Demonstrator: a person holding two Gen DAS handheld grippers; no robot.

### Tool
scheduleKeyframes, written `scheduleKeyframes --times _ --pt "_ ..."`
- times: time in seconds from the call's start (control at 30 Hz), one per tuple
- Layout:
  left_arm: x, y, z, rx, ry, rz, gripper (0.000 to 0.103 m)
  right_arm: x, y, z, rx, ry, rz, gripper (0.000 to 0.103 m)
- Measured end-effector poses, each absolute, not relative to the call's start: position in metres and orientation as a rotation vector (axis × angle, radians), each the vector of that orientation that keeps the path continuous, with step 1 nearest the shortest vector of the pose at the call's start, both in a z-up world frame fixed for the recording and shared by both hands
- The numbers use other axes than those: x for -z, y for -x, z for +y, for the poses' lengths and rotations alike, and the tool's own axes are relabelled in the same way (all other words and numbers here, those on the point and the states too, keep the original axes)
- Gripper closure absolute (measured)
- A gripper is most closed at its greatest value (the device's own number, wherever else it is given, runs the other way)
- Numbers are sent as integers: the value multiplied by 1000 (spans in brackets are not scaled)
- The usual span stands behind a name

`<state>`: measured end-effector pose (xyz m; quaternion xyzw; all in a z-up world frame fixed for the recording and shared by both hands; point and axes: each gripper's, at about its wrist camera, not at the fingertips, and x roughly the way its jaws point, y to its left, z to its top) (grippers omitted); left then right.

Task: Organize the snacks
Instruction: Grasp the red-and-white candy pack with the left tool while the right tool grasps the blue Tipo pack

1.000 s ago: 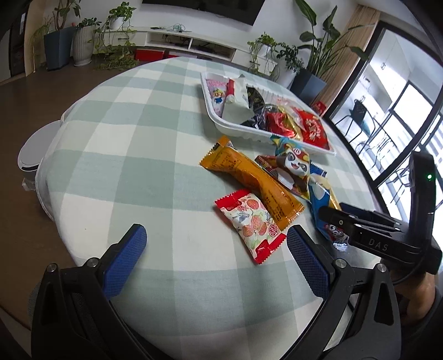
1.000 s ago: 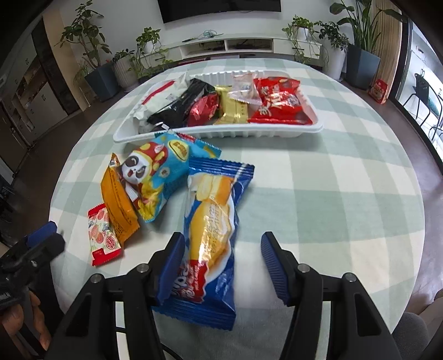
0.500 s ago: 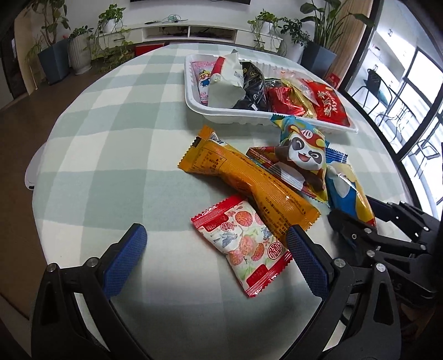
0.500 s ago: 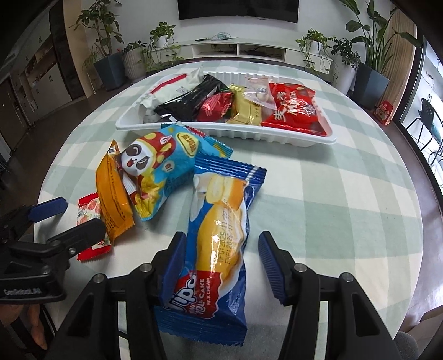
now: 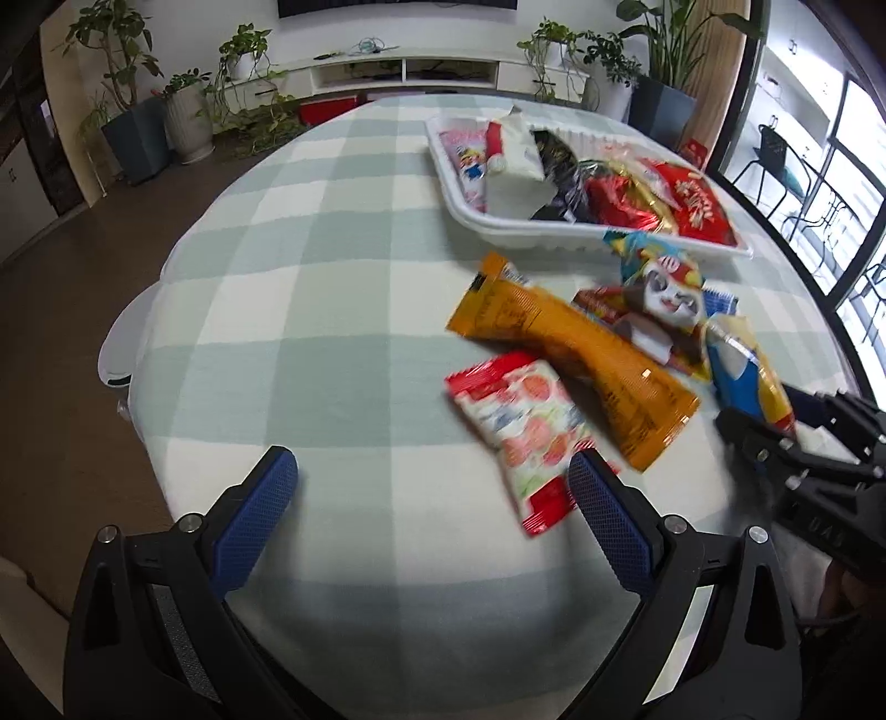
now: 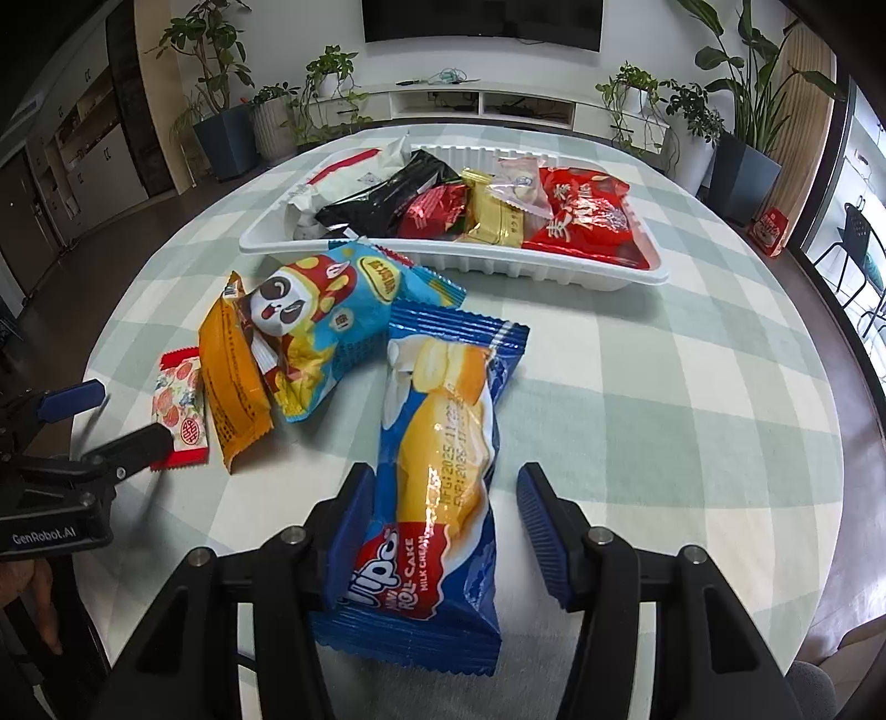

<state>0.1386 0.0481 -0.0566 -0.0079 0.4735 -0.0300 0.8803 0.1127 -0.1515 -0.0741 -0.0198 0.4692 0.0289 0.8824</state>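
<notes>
On the checked surface (image 6: 637,399), the blue roll cake packet (image 6: 437,476) lies between the right gripper (image 6: 437,531)'s half-spread fingers, which should close squarely on its middle, while the left gripper (image 5: 432,515) hangs wide and empty near the strawberry packet (image 5: 526,432).

A home living room: a wall-mounted black television (image 6: 482,22) hangs above a long white low media cabinet (image 6: 482,105), flanked by leafy potted houseplants (image 6: 747,99), behind a round checked-cloth table (image 6: 637,387).

Two downward wrist views, shared table (image 5: 343,343)
</notes>
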Motion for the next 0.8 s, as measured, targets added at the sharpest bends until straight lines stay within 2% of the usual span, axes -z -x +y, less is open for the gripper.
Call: scheduleKeyframes --times 0.17,0.23,0.33,0.37,0.4,0.5,0.8 --pt "69 -156 31 77 -15 1018 3 74 -112 -149 -64 48 976 46" --pt "67 -158 29 76 -21 1010 8 73 -111 -148 -66 50 976 46" --pt "65 -161 29 88 -35 998 23 74 -111 -148 -67 51 974 46" --pt "64 -161 31 91 -37 993 34 73 -111 -148 -68 52 974 46" --pt "63 -161 34 91 -36 991 41 73 -111 -148 -71 53 974 46" --pt "61 -160 44 90 -26 989 56 73 -110 -148 -73 50 974 46" --pt "62 -164 49 126 -57 985 55 73 -110 -150 -74 44 972 46"
